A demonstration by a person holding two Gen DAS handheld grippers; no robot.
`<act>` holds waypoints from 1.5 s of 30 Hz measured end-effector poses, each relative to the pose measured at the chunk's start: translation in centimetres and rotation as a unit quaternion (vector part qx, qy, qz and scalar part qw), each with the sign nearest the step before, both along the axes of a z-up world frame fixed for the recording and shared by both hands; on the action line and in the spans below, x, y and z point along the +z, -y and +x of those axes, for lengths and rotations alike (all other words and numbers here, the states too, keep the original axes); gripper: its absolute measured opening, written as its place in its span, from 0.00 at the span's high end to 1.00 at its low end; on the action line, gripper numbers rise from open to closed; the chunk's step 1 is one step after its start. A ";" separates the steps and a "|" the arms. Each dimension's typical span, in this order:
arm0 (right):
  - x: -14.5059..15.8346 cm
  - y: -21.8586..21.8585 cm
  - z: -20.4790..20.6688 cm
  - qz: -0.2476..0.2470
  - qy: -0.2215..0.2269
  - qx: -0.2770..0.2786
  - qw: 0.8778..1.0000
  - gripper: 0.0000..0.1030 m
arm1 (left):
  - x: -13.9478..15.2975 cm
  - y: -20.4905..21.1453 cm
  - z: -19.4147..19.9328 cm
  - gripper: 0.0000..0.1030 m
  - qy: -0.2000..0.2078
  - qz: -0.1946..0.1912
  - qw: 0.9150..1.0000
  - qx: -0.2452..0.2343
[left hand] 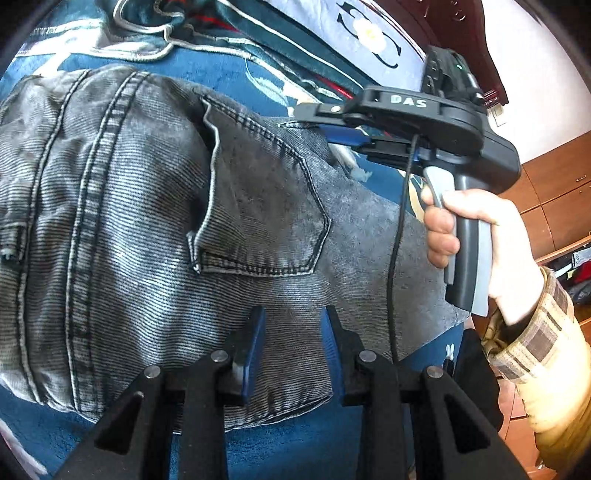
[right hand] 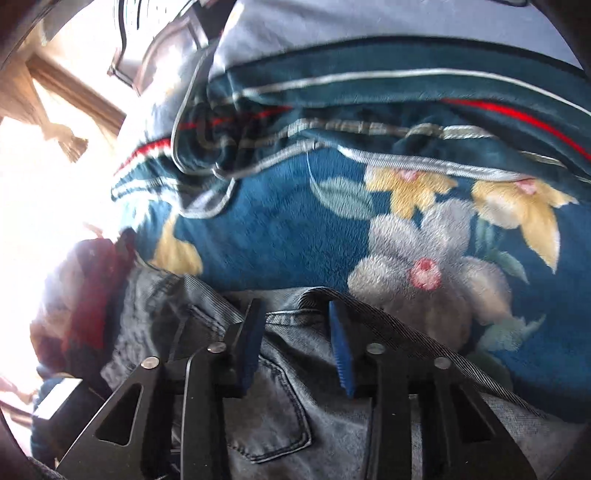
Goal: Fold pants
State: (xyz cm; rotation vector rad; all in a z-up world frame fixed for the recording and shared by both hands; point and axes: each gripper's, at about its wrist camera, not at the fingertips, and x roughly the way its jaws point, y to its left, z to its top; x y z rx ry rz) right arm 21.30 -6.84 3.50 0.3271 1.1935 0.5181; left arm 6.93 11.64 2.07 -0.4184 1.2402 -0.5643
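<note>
Grey washed denim pants [left hand: 155, 206] lie back side up on a blue floral blanket [left hand: 295, 454], a back pocket [left hand: 266, 206] showing. My left gripper [left hand: 293, 314] is open, its blue pads just above the denim near the pants' near edge. My right gripper [left hand: 325, 123], held by a hand in a plaid sleeve, hovers over the far right edge of the pants. In the right wrist view that gripper [right hand: 295, 308] is open over the pants [right hand: 280, 413] at a folded denim edge, nothing between the pads.
A rumpled teal blanket with grey and red stripes [right hand: 369, 110] lies heaped beyond the pants. A light blue pillow [left hand: 362, 33] is at the back. Wooden cabinets [left hand: 554, 206] stand to the right. Bright window light [right hand: 44, 184] washes out the left.
</note>
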 end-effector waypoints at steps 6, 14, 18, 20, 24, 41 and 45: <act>0.2 -0.9 0.2 -0.026 0.026 0.005 0.999 0.90 | -0.5 0.0 0.1 0.68 -0.014 0.000 1.000 -0.001; 1.1 2.5 2.6 -0.031 0.064 -0.092 0.993 0.90 | -1.2 0.6 0.8 0.68 -0.027 0.003 1.000 -0.002; 0.2 1.9 2.1 0.003 0.020 -0.052 0.998 0.79 | -1.3 0.6 1.0 0.68 -0.029 0.004 1.000 -0.002; 0.4 1.7 1.3 0.001 0.020 -0.043 0.999 0.52 | -1.3 0.7 1.0 0.68 -0.028 0.006 1.000 -0.003; 0.2 1.2 0.6 -0.003 0.017 -0.030 0.999 0.51 | -1.2 0.5 1.1 0.68 -0.028 0.006 1.000 -0.004; -0.8 0.2 1.7 -0.121 0.080 -0.075 0.987 0.90 | 1.1 -2.0 1.1 0.68 0.041 -0.026 0.998 0.044; 2.3 -0.6 0.0 -0.059 0.100 -0.042 0.992 0.67 | 5.1 -6.8 0.0 0.64 0.157 -0.019 0.973 0.167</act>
